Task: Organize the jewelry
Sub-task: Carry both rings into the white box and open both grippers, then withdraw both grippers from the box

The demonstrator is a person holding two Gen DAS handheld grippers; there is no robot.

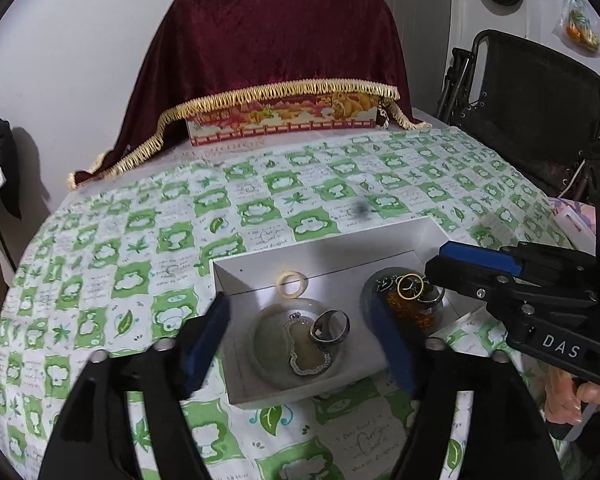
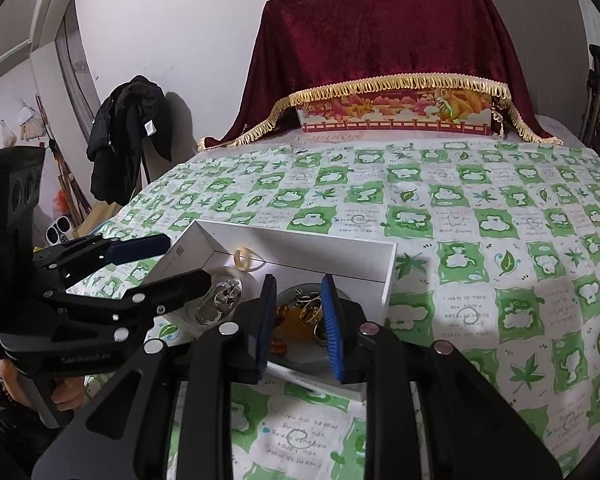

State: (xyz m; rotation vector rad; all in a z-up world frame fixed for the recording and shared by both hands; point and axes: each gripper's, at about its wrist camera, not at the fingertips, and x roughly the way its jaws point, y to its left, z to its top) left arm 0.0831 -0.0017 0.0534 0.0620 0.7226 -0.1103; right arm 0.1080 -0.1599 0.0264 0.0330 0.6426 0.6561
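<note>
A white open box (image 1: 236, 284) (image 2: 390, 276) lies on the green-patterned cloth. Inside, a pale round dish (image 1: 268, 344) holds a gourd-shaped pendant (image 1: 306, 354) and a silver ring (image 1: 330, 326). A cream ring (image 1: 291, 282) (image 2: 245, 259) lies loose at the back. A second, darker dish (image 1: 370, 288) (image 2: 296, 354) holds gold rings (image 1: 410, 286) (image 2: 310, 312) and amber beads (image 1: 414, 312). My left gripper (image 1: 300, 344) is open, its fingers either side of the pale dish. My right gripper (image 2: 298, 320) hangs open and empty over the darker dish.
A decorated box (image 1: 284, 120) under a dark red fringed velvet cloth (image 1: 276, 36) stands at the back of the table. A black folded chair (image 1: 532, 92) is at the right, dark clothing (image 2: 128, 128) hangs at the left.
</note>
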